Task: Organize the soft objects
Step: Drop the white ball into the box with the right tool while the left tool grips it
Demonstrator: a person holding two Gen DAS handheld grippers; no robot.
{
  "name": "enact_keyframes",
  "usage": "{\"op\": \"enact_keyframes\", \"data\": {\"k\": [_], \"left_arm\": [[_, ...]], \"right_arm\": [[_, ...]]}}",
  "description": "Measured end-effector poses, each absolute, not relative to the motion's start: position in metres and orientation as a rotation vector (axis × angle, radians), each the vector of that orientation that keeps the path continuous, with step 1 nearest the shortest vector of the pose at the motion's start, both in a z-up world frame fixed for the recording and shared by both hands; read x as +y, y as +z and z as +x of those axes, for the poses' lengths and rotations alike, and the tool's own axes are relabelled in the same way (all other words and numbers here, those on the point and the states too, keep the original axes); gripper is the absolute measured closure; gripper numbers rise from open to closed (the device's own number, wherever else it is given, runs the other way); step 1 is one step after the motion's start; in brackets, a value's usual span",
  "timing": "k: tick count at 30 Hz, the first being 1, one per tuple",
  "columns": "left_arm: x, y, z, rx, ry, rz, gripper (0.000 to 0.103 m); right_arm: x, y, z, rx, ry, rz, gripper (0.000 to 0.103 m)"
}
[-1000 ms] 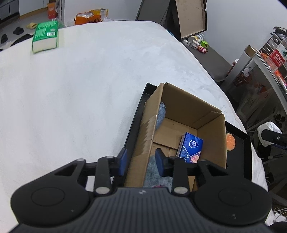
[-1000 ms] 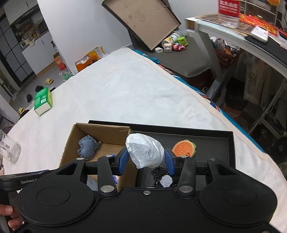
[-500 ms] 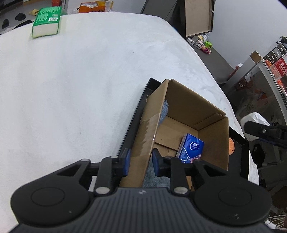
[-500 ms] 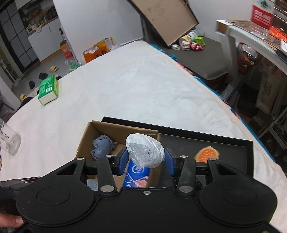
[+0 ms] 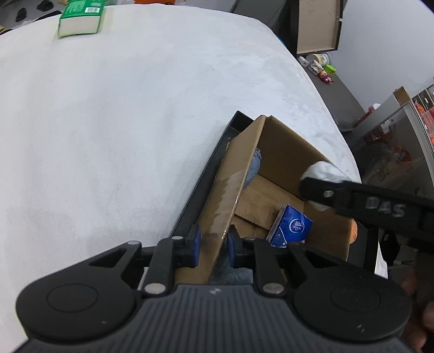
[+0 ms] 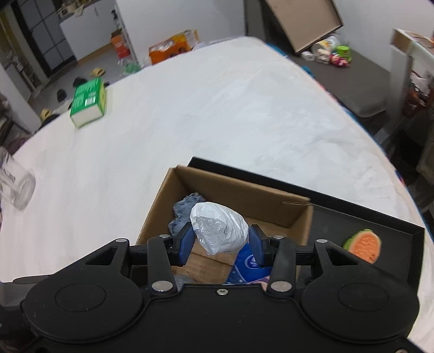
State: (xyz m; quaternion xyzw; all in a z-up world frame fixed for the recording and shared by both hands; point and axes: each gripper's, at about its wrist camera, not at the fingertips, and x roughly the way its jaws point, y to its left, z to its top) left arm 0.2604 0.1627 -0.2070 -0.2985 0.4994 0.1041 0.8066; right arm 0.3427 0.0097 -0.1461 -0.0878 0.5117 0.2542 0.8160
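An open cardboard box [image 5: 282, 154] [image 6: 244, 195] stands in a black tray [image 6: 366, 217]. My left gripper [image 5: 213, 248] is shut on the box's near left wall. My right gripper [image 6: 221, 244] is shut on a crumpled white plastic bag [image 6: 219, 228] and holds it above the box opening; the bag also shows in the left wrist view [image 5: 322, 169]. Inside the box lie a blue tissue pack [image 5: 291, 229] [image 6: 249, 264] and a blue-grey knitted piece [image 6: 184, 207].
A watermelon-slice toy [image 6: 362, 244] lies in the tray to the right of the box. A green tissue pack [image 6: 88, 101] [image 5: 81, 17] sits far off on the white tablecloth. A clear glass [image 6: 17, 187] lies at the left edge.
My left gripper has closed onto the box's left wall. My right gripper has carried the white bag leftward from over the tray to over the box.
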Motion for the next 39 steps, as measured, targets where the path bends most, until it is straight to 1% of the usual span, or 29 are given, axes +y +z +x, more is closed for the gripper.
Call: {"op": "enact_keyframes", "data": {"k": [8,20,22,29,35,38,39], "left_arm": [[0.162,-0.205,0.264,1.088,0.266,-0.655,0.084],[0.166,-0.208,0.264,1.102,0.264,-0.685,0.084],[0.166,-0.208,0.265,1.105,0.263,-0.685,0.084],[0.161,-0.206,0.268,1.105,0.265,-0.637,0.084],[0.156,-0.205,0.267,1.112,0.274,-0.606,0.084],[0.152,-0.199,0.268,1.110,0.284,-0.562,0.084],[0.149,-0.197,0.269,1.101,0.286,-0.545,0.083]], "right_arm": [[0.027,-0.165,0.350,1.136,0.565,-0.253,0.060],[0.027,-0.201,0.366,1.178,0.510,-0.224,0.059],[0.026,-0.204,0.367,1.179,0.510,-0.222,0.057],[0.021,-0.191,0.366,1.168,0.527,-0.207,0.054],[0.008,-0.177,0.363,1.175,0.531,-0.191,0.054],[0.000,-0.169,0.360,1.169,0.534,-0.170,0.049],[-0.004,-0.165,0.359,1.166,0.534,-0.160,0.046]]}}
